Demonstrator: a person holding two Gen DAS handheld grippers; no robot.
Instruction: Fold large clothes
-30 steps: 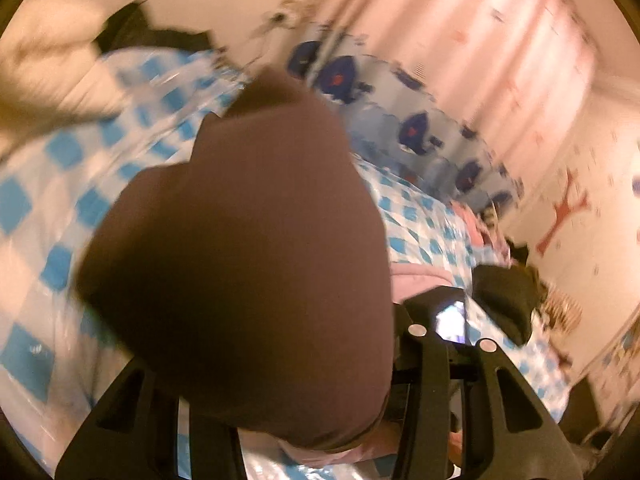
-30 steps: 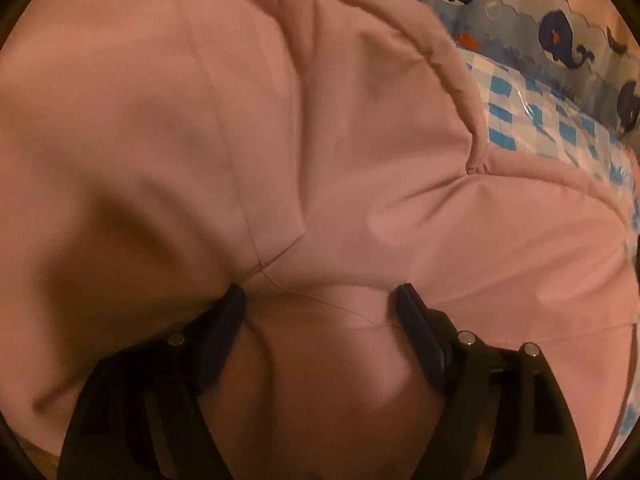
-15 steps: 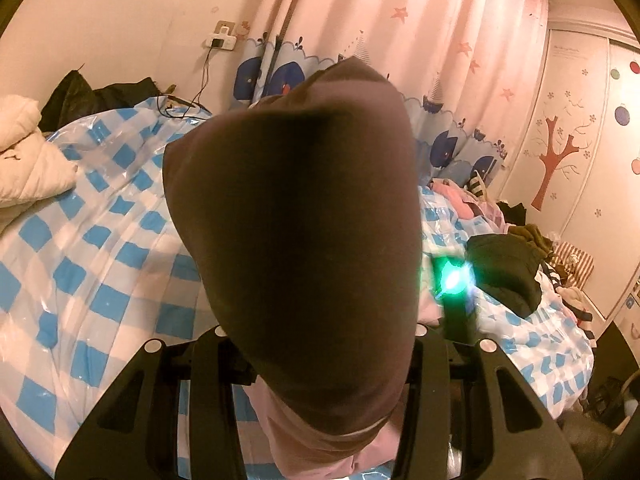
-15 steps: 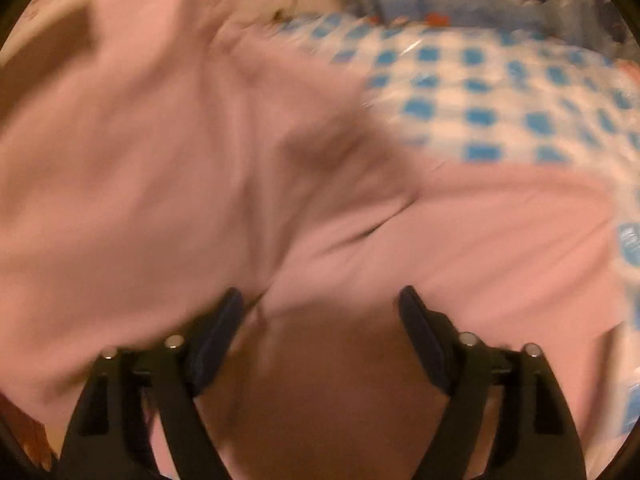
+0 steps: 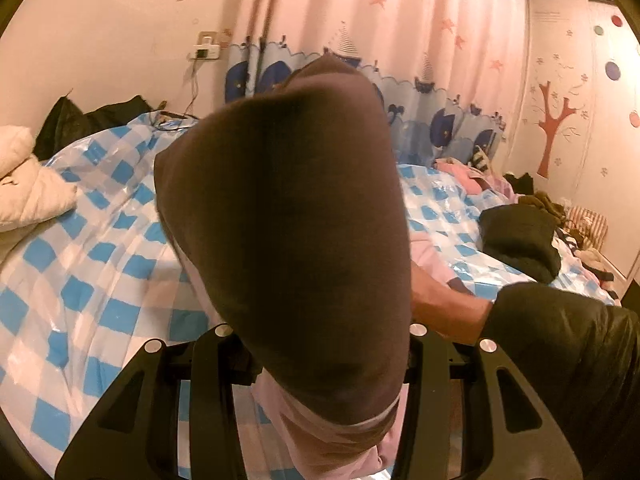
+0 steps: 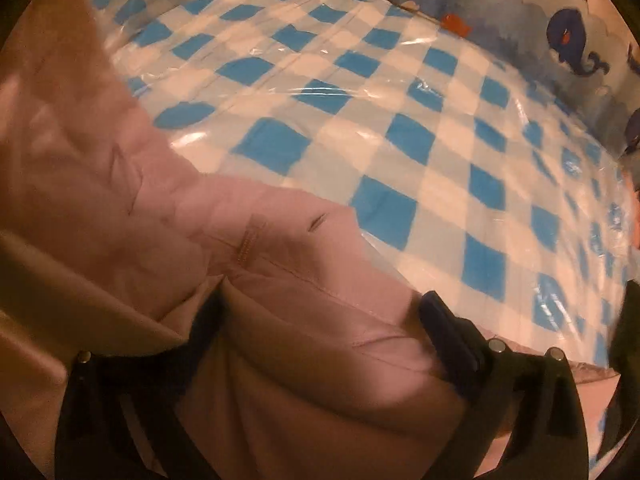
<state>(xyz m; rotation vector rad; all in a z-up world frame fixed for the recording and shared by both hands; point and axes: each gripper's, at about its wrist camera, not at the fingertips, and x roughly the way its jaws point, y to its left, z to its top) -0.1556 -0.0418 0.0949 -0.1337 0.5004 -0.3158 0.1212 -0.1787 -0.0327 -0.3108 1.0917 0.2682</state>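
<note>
White bedding (image 5: 28, 196): bunched at the left edge of my left wrist view, on the bed.
Checked cover (image 5: 100, 264): blue-and-white, glossy plastic; fills the left half of my left wrist view and the upper right of my right wrist view (image 6: 400, 120).
Pink garment (image 5: 304, 220): the task's thing; a thick fold rises through the centre of my left wrist view, shaded dark brown, pink at its lower edge. In my right wrist view it covers the left and lower frame (image 6: 280, 280) and lies on the checked cover.
Left gripper (image 5: 320, 344): partly closed; both fingers press the fold of the pink garment, which stands up between them.
Right gripper (image 6: 320, 312): jaws opening, near full width; the pink garment lies between the fingers, the right pad (image 6: 448, 332) clear of it. I cannot tell whether the left finger touches, as cloth hides it.
My right hand (image 5: 448, 304): bare wrist, black sleeve (image 5: 568, 344), lower right of my left wrist view.
Dark garment (image 5: 520, 240): right of centre, on the cover.
Curtain (image 5: 400, 60): pink with whale border, upper centre.
</note>
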